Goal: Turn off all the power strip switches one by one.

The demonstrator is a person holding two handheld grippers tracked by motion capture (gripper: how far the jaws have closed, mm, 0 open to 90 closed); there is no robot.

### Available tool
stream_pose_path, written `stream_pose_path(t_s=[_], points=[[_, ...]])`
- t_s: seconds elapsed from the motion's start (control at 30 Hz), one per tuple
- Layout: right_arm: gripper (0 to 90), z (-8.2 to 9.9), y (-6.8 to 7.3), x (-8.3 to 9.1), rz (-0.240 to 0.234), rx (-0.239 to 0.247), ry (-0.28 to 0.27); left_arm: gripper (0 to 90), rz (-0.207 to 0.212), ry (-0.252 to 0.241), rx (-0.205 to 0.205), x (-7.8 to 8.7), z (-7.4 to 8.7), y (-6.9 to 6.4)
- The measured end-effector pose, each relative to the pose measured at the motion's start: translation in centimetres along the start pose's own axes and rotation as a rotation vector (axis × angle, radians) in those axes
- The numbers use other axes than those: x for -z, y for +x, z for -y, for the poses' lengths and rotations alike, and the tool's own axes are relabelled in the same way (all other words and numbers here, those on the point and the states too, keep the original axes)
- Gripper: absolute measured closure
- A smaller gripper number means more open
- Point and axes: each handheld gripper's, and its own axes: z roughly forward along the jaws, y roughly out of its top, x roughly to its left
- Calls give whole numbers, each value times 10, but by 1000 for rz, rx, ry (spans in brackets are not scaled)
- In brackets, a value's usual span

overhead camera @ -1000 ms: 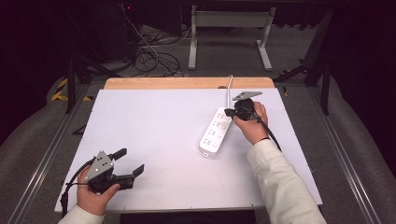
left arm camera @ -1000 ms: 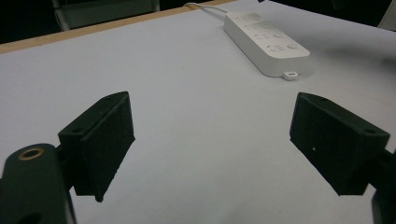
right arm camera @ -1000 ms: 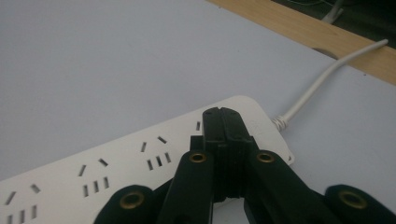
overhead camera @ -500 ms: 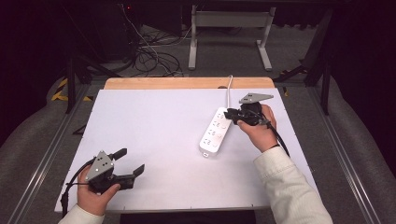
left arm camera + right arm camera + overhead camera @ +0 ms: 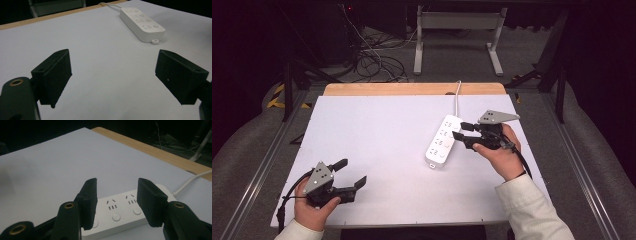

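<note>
**Nothing gripped yet, right side lined up on strip**

Your right gripper (image 5: 460, 135) hovers at the power strip (image 5: 441, 141), jaws parted, nothing between them. The strip lies flat on the white table (image 5: 377, 140), right of centre, cord (image 5: 457, 100) running to the far edge. Your left gripper (image 5: 352, 175) sits spread wide, near corner, empty. Any grasp or press is still ahead, I'd say.

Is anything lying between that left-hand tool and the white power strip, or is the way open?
Nothing visible blocks it. Between the left tool, its jaws open, and the power strip lies only bare white table. The right tool sits at the strip's far side.
</note>
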Motion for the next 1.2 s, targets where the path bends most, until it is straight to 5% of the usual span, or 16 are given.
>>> stream_pose_path(t_s=[0.2, 0.6, 0.83, 1.2], points=[[281, 13, 9, 16, -10, 60, -72, 141, 0, -3, 10, 0, 0, 0], [209, 48, 14, 38, -54, 34, -97, 128, 14, -6, -12, 1, -2, -4], [180, 72, 12, 41, -67, 32, -87, 119, 14, -8, -61, 2, -4, -9], [197, 114, 10, 36, -37, -23, -45, 122, 27, -2, -24, 8, 2, -8]])
